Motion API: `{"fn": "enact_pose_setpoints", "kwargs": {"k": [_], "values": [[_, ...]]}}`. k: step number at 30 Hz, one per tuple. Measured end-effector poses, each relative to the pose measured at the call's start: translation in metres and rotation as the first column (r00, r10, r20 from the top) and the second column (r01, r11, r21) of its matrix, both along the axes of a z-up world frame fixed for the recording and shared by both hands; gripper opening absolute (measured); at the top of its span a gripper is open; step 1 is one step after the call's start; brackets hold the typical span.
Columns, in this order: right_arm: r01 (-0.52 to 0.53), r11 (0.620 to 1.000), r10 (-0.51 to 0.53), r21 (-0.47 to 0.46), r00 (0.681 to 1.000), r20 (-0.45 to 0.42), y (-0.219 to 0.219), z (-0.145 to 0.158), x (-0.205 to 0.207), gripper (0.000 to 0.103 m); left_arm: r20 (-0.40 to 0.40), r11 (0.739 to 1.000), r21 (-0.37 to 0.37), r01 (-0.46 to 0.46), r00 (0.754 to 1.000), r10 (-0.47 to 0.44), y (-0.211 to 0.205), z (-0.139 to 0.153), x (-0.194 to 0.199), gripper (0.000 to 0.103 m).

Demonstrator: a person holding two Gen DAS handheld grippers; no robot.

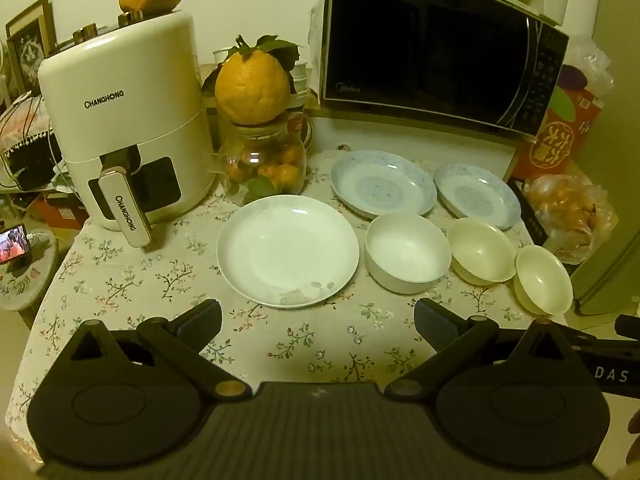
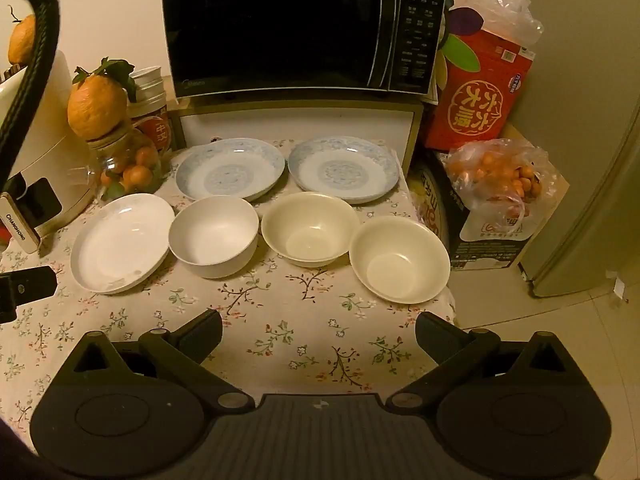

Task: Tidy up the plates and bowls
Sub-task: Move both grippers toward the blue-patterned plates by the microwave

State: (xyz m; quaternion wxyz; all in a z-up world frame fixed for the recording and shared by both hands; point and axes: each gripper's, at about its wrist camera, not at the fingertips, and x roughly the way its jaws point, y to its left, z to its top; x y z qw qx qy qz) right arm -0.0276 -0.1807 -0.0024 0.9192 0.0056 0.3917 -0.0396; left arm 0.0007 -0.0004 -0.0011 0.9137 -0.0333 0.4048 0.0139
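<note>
Both the left gripper (image 1: 318,322) and right gripper (image 2: 319,334) are hovering with jaws wide open, gripping nothing. Ahead of them the plain white ceramic plate (image 1: 288,250) is lying flat, so pads are risking slipping on its thin rim; the cream bowl (image 2: 399,259), sitting near the table edge, is risking being pushed off.

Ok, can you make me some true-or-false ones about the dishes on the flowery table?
1. Three plates and three bowls sit on the floral tablecloth. True.
2. The two blue-patterned plates are stacked. False: they lie side by side.
3. The plain white plate lies beside the white ceramic bowl. True.
4. The right gripper holds a cream bowl. False: it is open and holds nothing.
5. The black microwave stands behind the dishes. True.
6. The left gripper is shut. False: it is wide open.
</note>
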Motion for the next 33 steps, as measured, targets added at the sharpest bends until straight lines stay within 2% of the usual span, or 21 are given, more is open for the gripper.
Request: {"fn": "enact_pose_setpoints", "kwargs": {"k": [17, 25, 28, 33], "values": [[0.009, 0.999, -0.010, 0.042, 1.000, 0.022, -0.001, 0.000, 0.001, 0.101, -0.040, 1.000, 0.011, 0.018, 0.999, -0.018, -0.005, -0.012, 0.013, 0.103], [0.065, 0.996, -0.064, 0.067, 0.998, -0.014, -0.014, -0.001, 0.007, 0.101, -0.086, 1.000, -0.013, 0.014, 0.996, -0.015, -0.003, -0.020, 0.031, 0.103], [0.093, 0.993, -0.089, 0.068, 0.994, -0.055, -0.019, -0.005, 0.012, 0.101, -0.066, 1.000, -0.021, 0.020, 0.998, -0.021, -0.005, -0.020, 0.040, 0.103], [0.088, 0.990, -0.088, 0.111, 0.996, -0.003, -0.031, -0.002, 0.023, 0.101, -0.043, 1.000, -0.002, 0.021, 0.999, -0.021, -0.010, -0.020, 0.064, 0.103]]}}
